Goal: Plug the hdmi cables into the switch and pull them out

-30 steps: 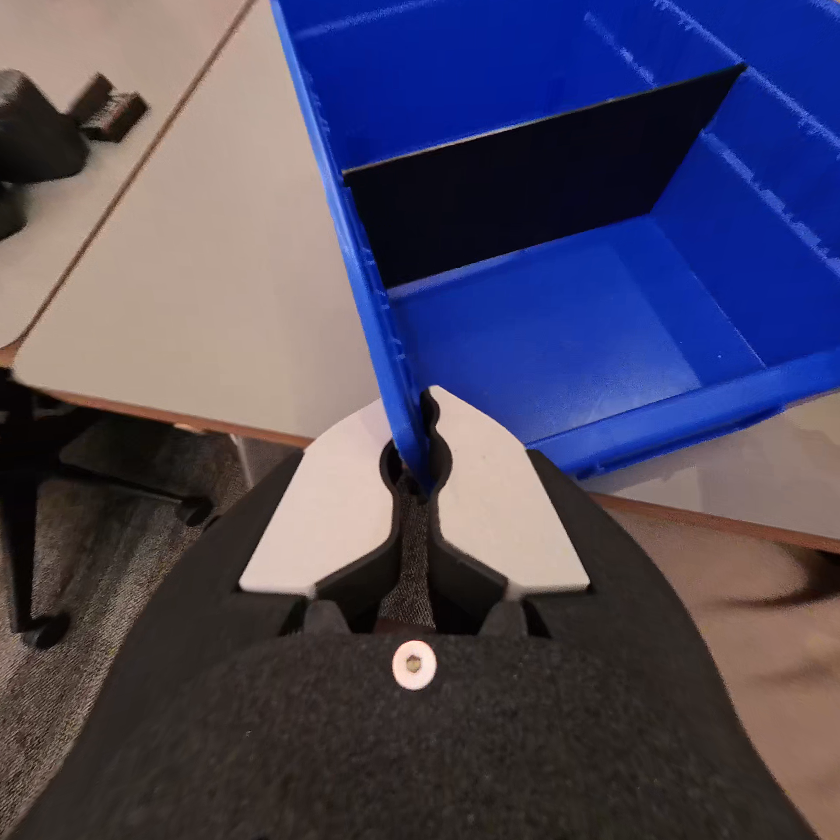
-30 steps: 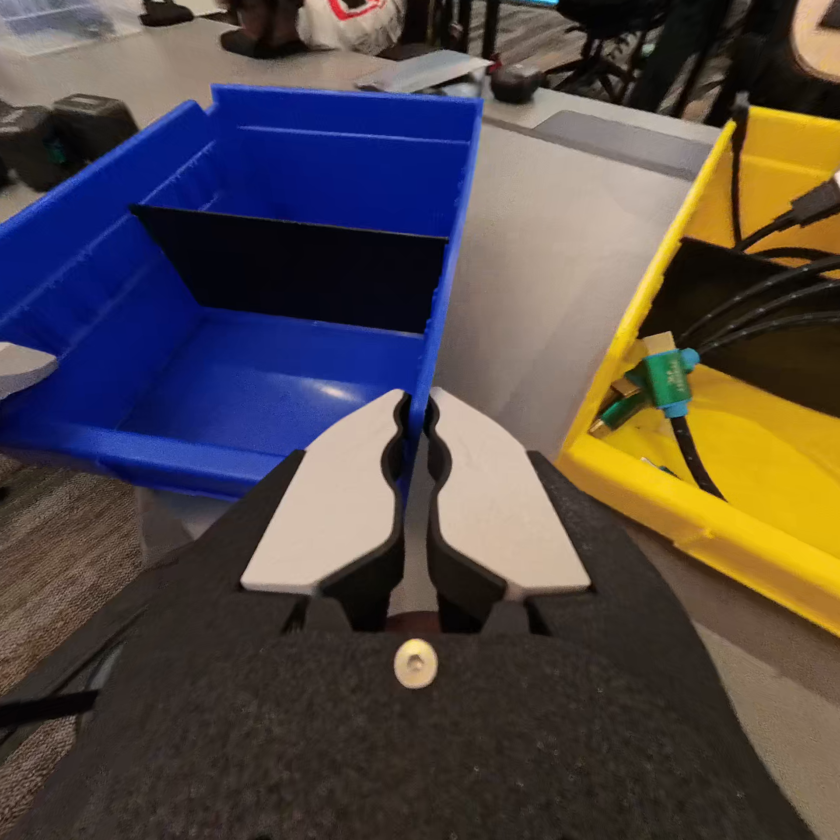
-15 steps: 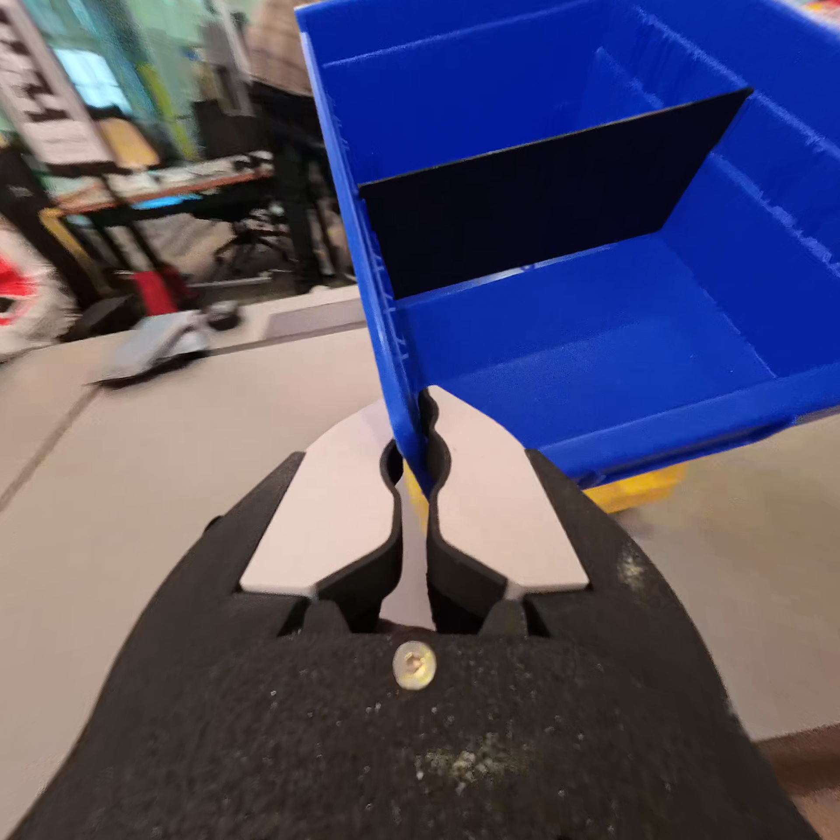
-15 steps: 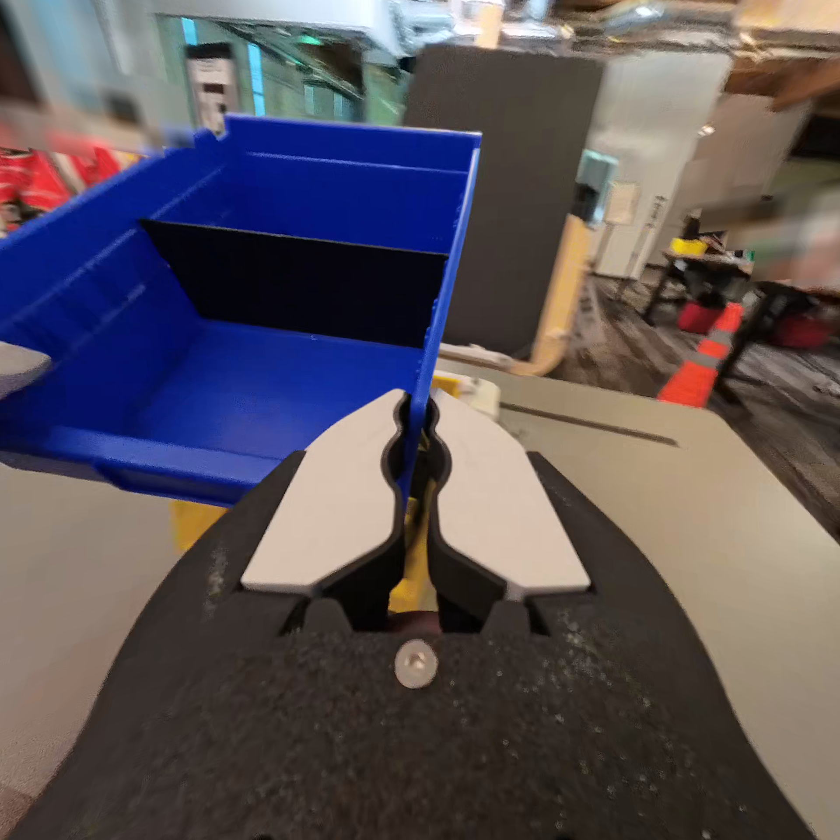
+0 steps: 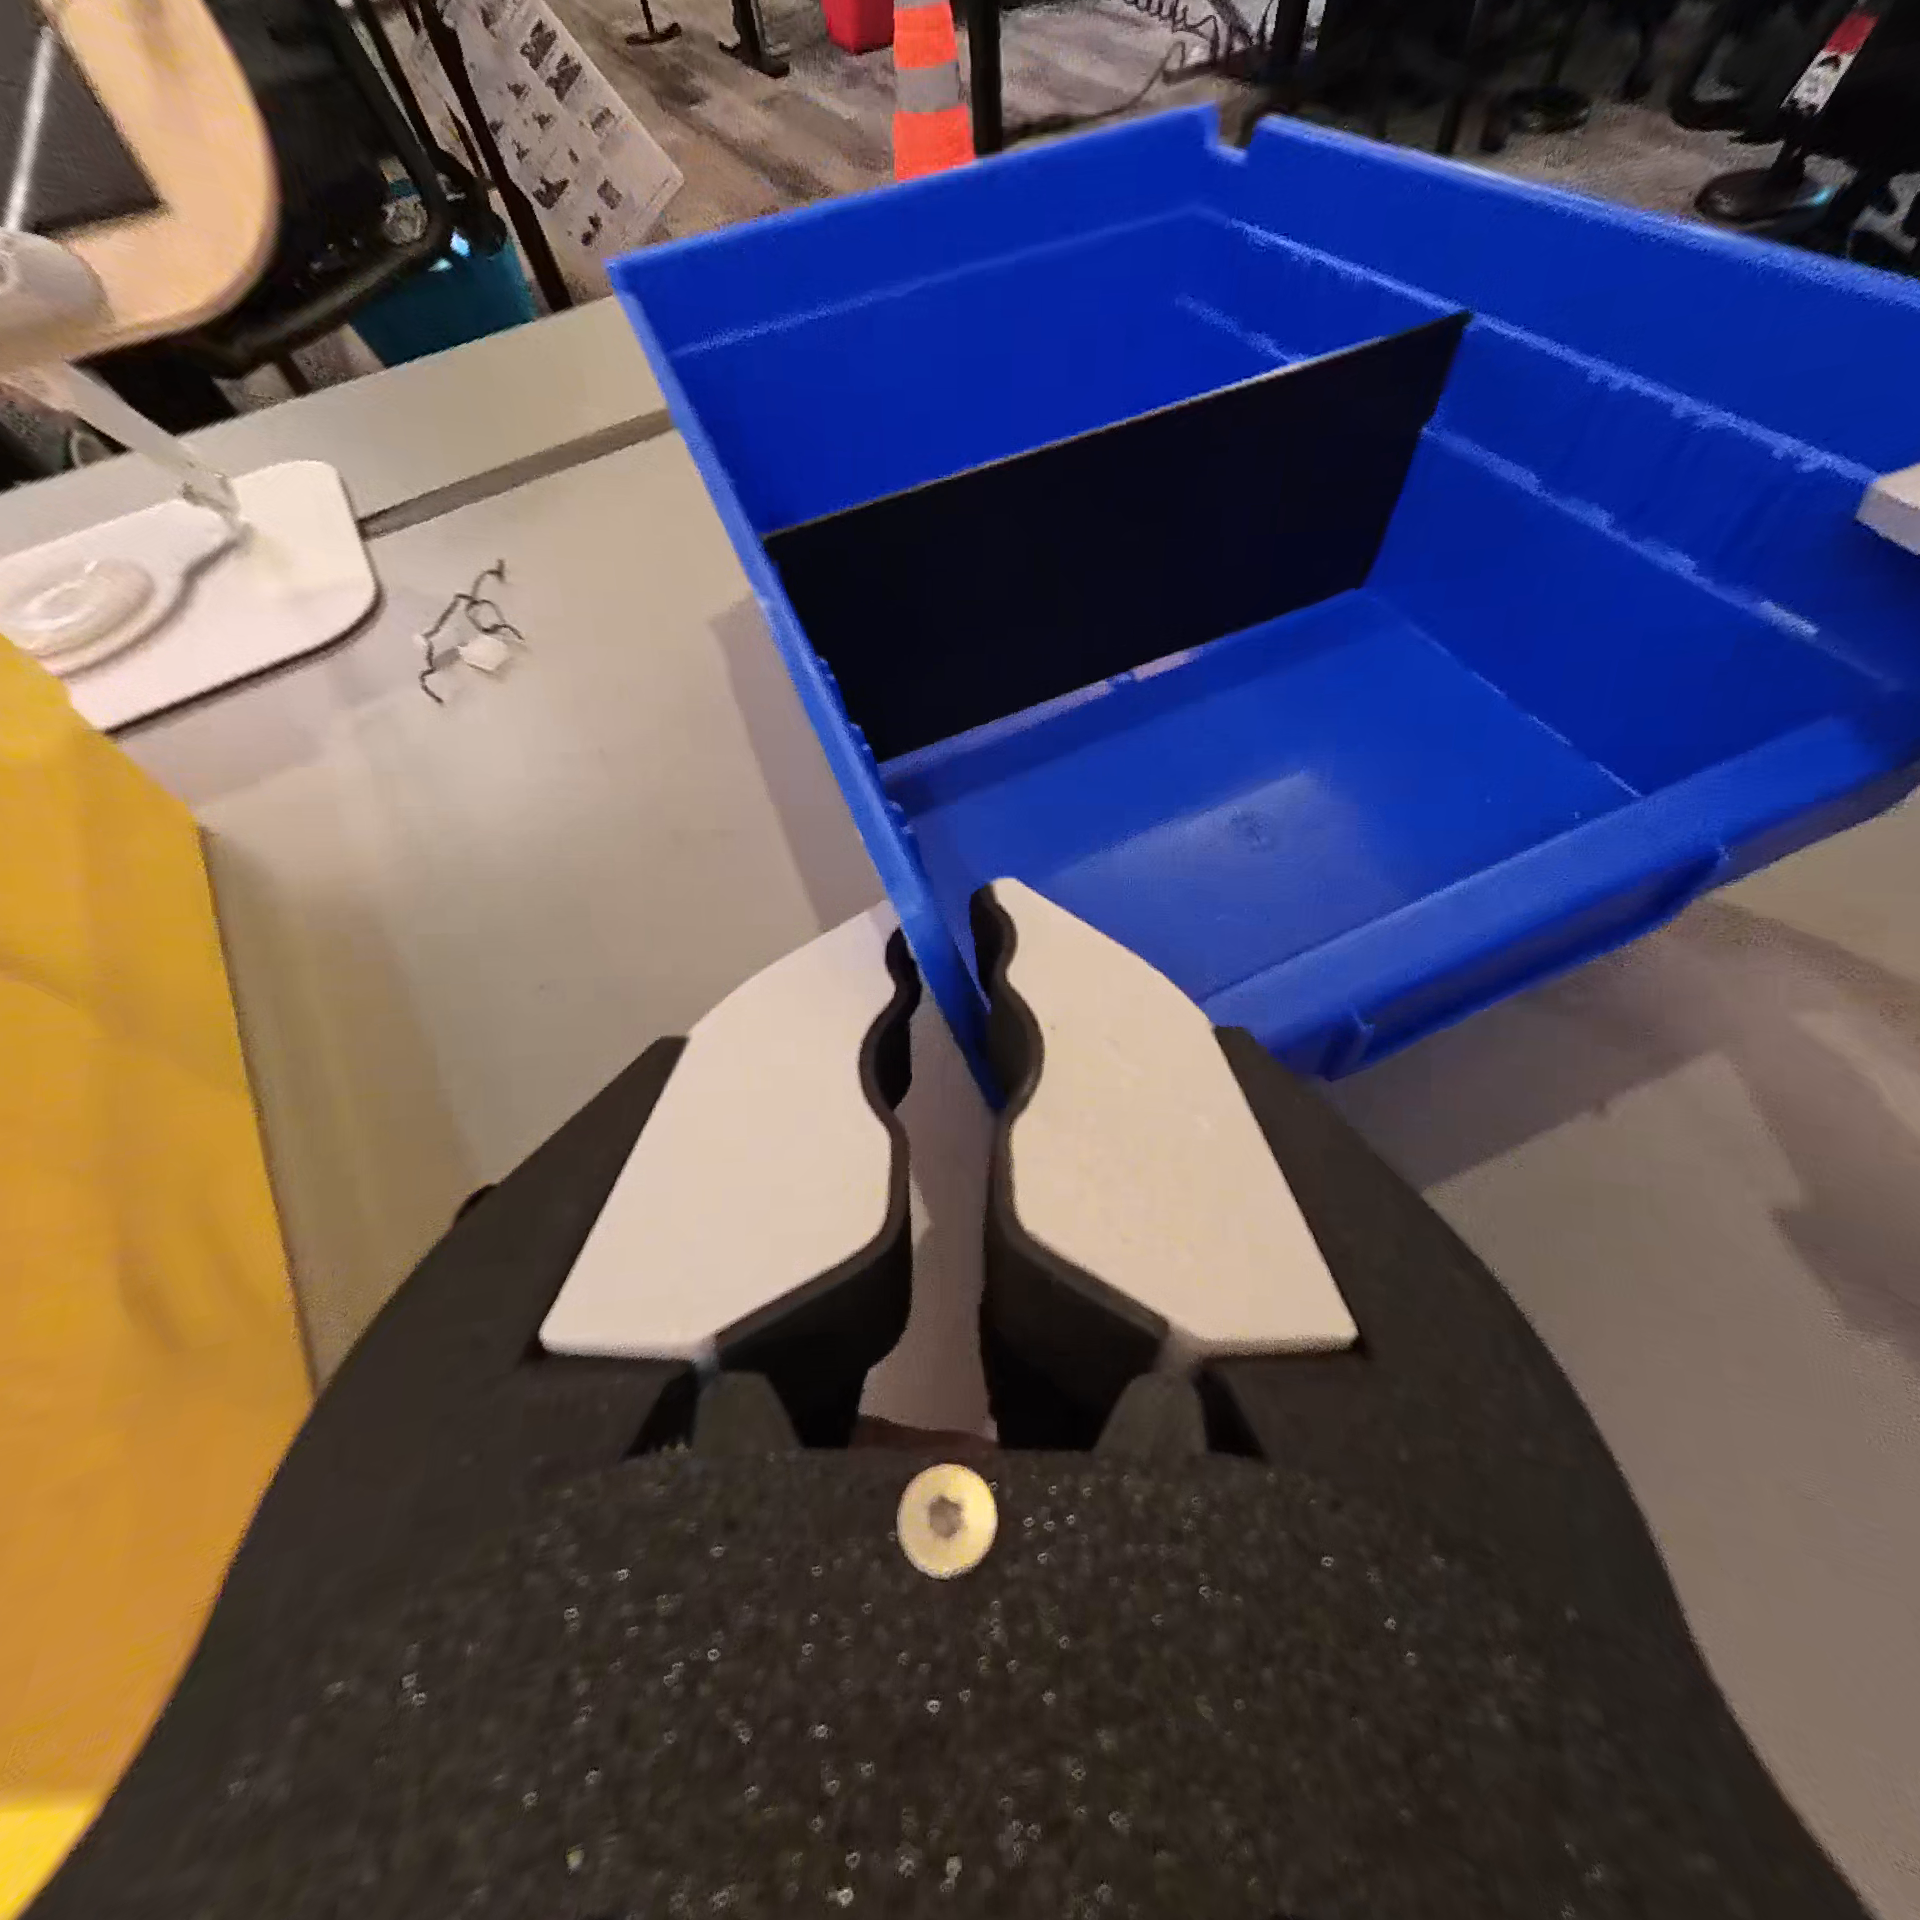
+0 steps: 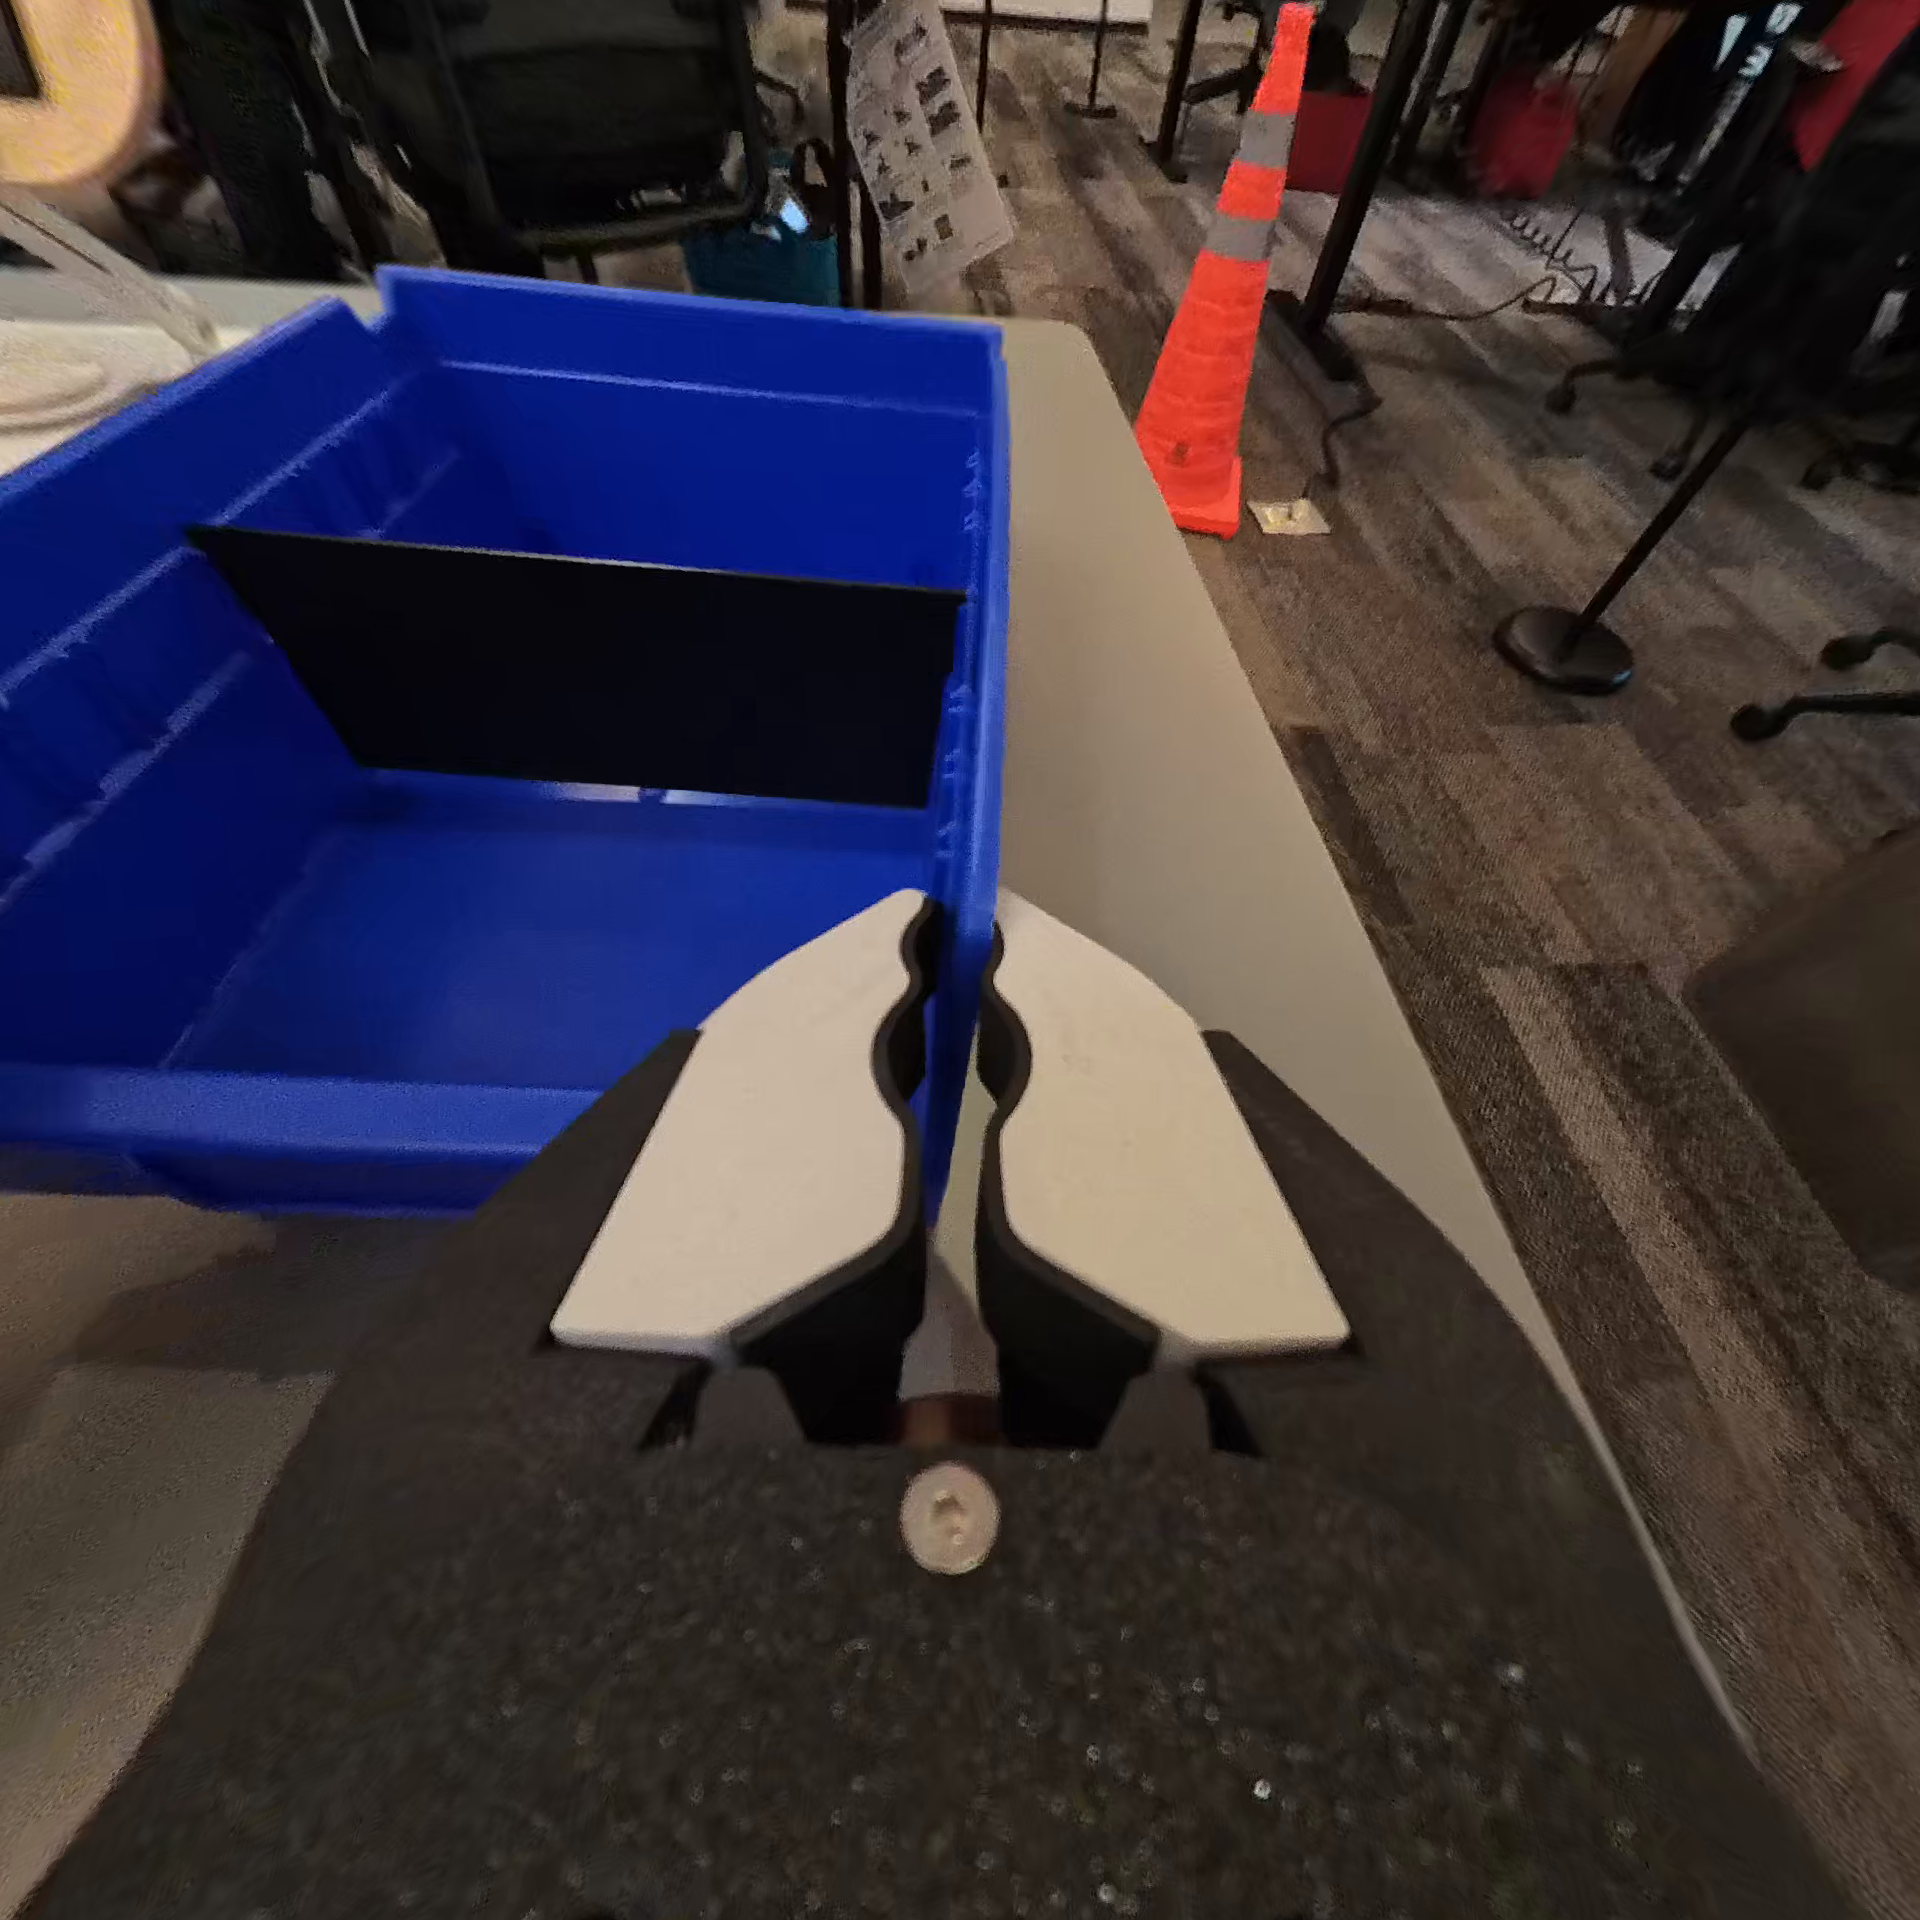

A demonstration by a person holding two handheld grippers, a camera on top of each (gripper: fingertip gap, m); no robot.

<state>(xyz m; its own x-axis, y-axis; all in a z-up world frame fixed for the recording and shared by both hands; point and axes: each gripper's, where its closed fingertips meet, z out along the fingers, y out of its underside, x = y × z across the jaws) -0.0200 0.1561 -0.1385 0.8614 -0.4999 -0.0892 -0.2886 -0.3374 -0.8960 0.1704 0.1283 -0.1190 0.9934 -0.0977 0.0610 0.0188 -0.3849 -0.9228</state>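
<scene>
My left hand-held gripper (image 5: pixel 943 940) and right hand-held gripper (image 6: pixel 961 935) each pinch a side wall of the blue bin (image 5: pixel 1299 883), its long axis toward 12 o'clock; no cables or switch in view.

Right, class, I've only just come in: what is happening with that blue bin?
A person holds two handheld grippers, and both are clamped on an empty blue plastic bin with a black divider. The left gripper pinches the bin's left side wall, the right gripper its right side wall. The bin hangs over or rests on a grey table; which is unclear. A yellow object sits at the left. No HDMI cables or switch are in view.
</scene>
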